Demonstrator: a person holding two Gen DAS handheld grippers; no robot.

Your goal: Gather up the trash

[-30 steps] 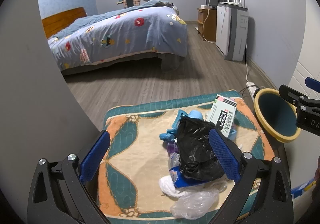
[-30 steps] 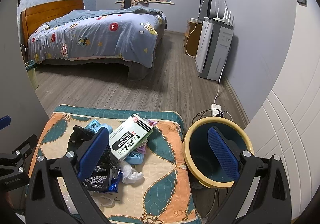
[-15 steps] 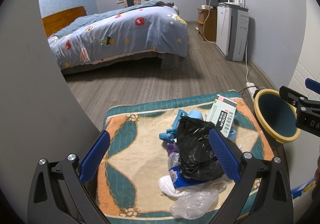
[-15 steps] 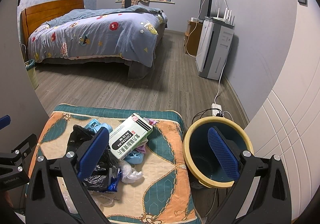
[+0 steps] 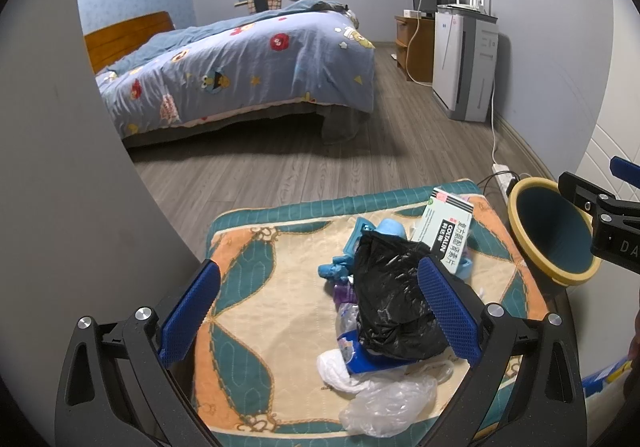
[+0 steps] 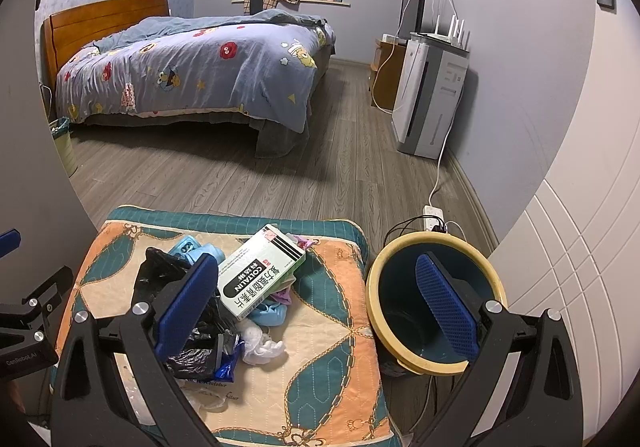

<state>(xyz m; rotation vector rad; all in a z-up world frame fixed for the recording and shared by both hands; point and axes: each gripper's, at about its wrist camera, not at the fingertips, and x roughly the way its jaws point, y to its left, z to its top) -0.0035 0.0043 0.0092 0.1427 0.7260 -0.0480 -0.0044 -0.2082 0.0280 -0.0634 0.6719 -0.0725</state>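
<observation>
A pile of trash lies on a patterned cushion (image 5: 256, 311) (image 6: 328, 363): a black plastic bag (image 5: 394, 299) (image 6: 160, 275), a white and green medicine box (image 5: 446, 229) (image 6: 260, 277), blue scraps (image 5: 336, 271) (image 6: 272, 313), a clear plastic bag (image 5: 388, 401) and white tissue (image 6: 262, 345). A yellow-rimmed teal bin (image 5: 554, 231) (image 6: 434, 303) stands right of the cushion. My left gripper (image 5: 320, 315) is open and empty above the cushion, its right finger beside the black bag. My right gripper (image 6: 320, 307) is open and empty, straddling the box and the bin.
A bed (image 6: 192, 67) with a blue patterned quilt stands across the wooden floor (image 6: 248, 175). A white appliance (image 6: 432, 99), a wooden cabinet and a TV line the right wall. A power strip (image 6: 432, 213) with cables lies behind the bin. A small bin (image 6: 64, 143) stands at left.
</observation>
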